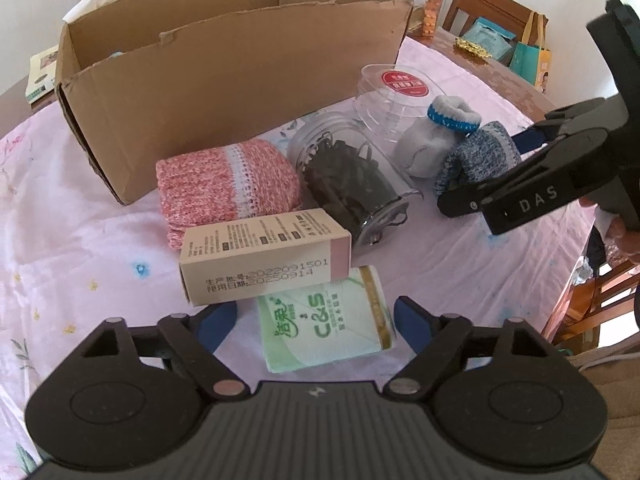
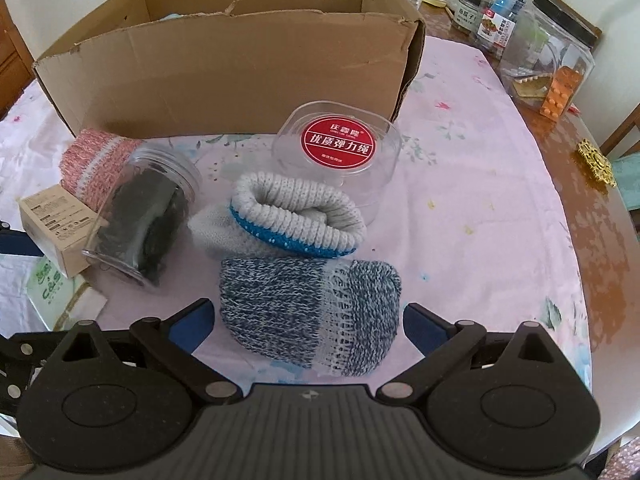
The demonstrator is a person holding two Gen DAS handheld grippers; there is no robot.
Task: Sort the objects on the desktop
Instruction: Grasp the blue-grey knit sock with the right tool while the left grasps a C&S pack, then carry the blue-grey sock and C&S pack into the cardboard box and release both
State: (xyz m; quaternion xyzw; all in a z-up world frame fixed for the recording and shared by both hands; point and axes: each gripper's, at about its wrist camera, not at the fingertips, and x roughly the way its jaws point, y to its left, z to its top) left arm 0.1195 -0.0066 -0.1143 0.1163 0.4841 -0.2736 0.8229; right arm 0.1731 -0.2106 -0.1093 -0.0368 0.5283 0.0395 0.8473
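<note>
An open cardboard box (image 1: 224, 76) (image 2: 240, 76) stands at the back of the table. In front lie a pink knit sock roll (image 1: 224, 184) (image 2: 96, 160), a clear jar of dark clips on its side (image 1: 348, 176) (image 2: 140, 224), a beige carton (image 1: 260, 256) (image 2: 56, 224), a green tissue pack (image 1: 324, 324) (image 2: 52, 288), a clear red-lidded tub (image 1: 396, 96) (image 2: 340, 156), a grey-blue sock roll (image 1: 436, 136) (image 2: 288, 216) and a blue-speckled sock roll (image 1: 476, 156) (image 2: 308, 312). My left gripper (image 1: 316, 322) is open around the tissue pack. My right gripper (image 2: 308, 322) is open around the speckled roll.
A pink floral cloth (image 1: 80, 248) (image 2: 480, 208) covers the table. Jars and a clear canister (image 2: 556, 52) stand at the back right on bare wood. A gold ornament (image 2: 596, 164) lies at the right edge. Wooden chairs (image 1: 492, 8) stand behind.
</note>
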